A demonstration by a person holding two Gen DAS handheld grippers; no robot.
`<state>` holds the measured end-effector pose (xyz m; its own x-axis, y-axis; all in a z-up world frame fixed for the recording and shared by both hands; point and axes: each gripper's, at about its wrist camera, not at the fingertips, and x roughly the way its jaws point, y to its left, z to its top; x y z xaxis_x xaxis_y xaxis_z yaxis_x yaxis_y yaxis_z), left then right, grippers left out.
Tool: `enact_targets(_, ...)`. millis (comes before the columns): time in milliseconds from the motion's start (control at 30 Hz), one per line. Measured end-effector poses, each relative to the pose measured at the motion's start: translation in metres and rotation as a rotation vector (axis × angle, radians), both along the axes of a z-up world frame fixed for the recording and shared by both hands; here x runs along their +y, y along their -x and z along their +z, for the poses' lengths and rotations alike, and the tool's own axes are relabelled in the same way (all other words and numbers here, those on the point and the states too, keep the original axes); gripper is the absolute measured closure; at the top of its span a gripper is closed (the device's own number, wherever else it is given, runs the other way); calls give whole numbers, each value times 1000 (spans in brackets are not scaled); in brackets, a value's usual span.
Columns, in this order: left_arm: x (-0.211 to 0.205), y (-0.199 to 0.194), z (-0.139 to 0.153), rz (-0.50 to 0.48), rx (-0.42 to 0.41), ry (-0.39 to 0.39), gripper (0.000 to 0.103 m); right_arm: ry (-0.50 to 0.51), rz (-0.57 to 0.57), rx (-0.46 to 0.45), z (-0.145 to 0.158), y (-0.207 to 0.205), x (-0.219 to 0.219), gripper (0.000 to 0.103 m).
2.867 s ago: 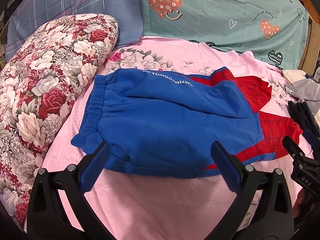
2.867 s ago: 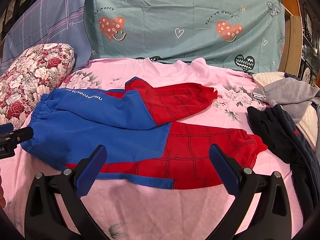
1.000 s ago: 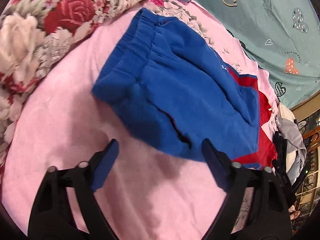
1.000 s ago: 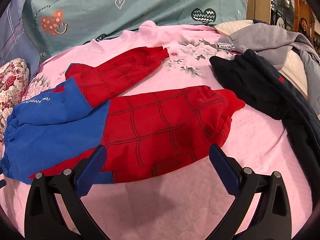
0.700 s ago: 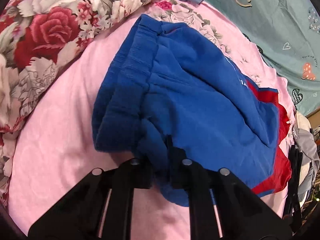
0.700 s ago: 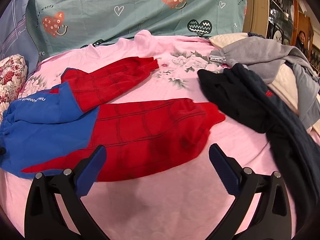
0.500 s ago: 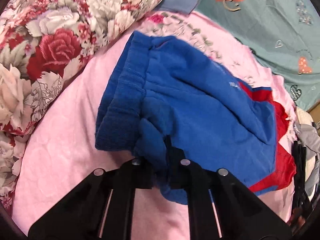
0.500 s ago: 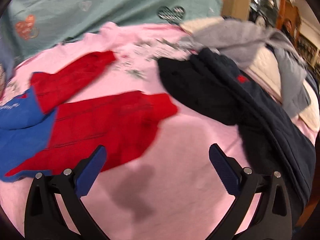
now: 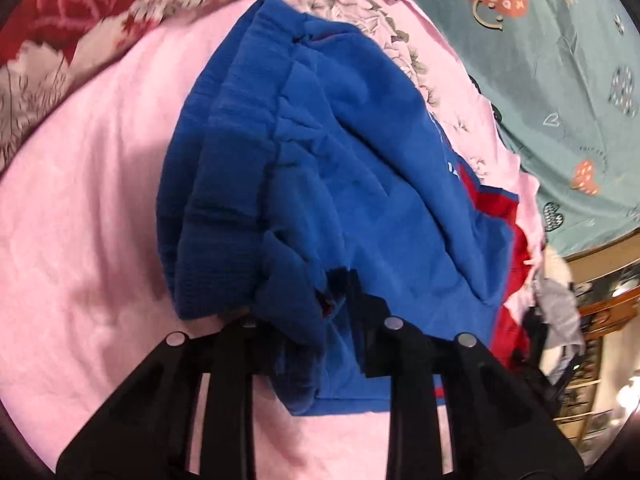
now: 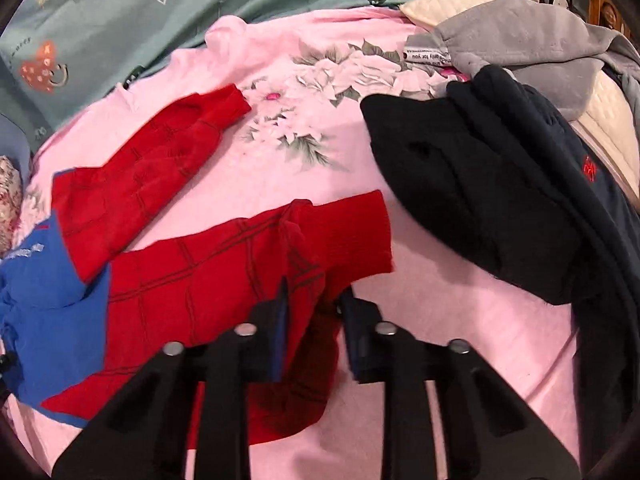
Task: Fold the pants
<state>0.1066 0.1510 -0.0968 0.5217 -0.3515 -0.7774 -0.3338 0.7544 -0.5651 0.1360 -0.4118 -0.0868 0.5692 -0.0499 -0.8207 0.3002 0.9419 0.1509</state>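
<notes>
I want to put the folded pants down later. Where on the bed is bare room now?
Bare pink sheet lies between the red leg and the dark garment, and between the blue waistband and the floral pillow. The clothes pile crowds the far corner.

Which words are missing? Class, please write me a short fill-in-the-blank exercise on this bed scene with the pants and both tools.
1. The left tool is shut on the ____ waist end of the pants.
2. The right tool has just been closing on a leg end coloured ____.
3. The pants lie on a ____ bedsheet.
4. Right of the red leg lies a ____ garment.

Missing words: blue; red; pink; black
</notes>
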Motion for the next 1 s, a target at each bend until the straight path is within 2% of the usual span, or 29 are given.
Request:
enact_targets(33,2,1,1,15,25,-35,97,-19,5,-14,4,4,-3,85)
enact_targets(100,3,6,10,37,11,-64,97,-43,13,-46,17,16,-9,86)
enact_targets(133,3,14,24,42,-31,-93,97,-62,21,-70,25,23,-13,86)
enact_targets(167,2,21,38,35,-70,-118,97,-91,51,-135,40,36,-15,86)
enact_targets(233,0,45,66,24,-143,-173,97,-95,117,-212,68,62,-16,86)
enact_targets(300,4,69,83,29,-182,-212,97,-64,138,-232,84,84,-15,86)
enact_targets(367,9,88,87,23,-189,-227,96,-63,149,-212,85,107,-17,86)
enact_targets(400,10,92,83,16,-175,-234,96,-72,155,-199,81,112,-18,86)
enact_targets(467,8,88,56,-27,-82,-250,93,-73,167,-129,55,118,-15,85)
enact_targets(500,8,85,37,-39,-15,-246,88,-68,157,-43,30,118,-14,83)
enact_targets(533,10,82,15,-41,76,-231,88,-76,140,23,12,114,-14,81)
enact_targets(567,14,84,8,-37,86,-207,87,-84,121,77,-4,115,-14,76)
enact_targets(600,18,88,10,-25,62,-199,79,-67,123,35,-4,120,-14,52)
enact_targets(667,22,96,26,-21,61,-256,43,119,49,84,8,122,-12,18)
enact_targets(700,25,99,37,2,47,-312,22,203,8,55,18,126,-12,16)
enact_targets(733,29,104,55,37,-19,-375,22,306,-37,9,33,128,-12,16)
enact_targets(800,33,108,82,81,-120,-476,21,395,-88,-78,56,127,-9,16)
enact_targets(867,27,98,109,97,-249,-531,16,316,-72,-209,78,115,-5,13)
enact_targets(933,16,77,122,61,-371,-523,14,188,-2,-281,88,85,3,11)
enact_targets(1000,-4,44,122,4,-404,-518,13,102,70,-307,85,42,13,11)
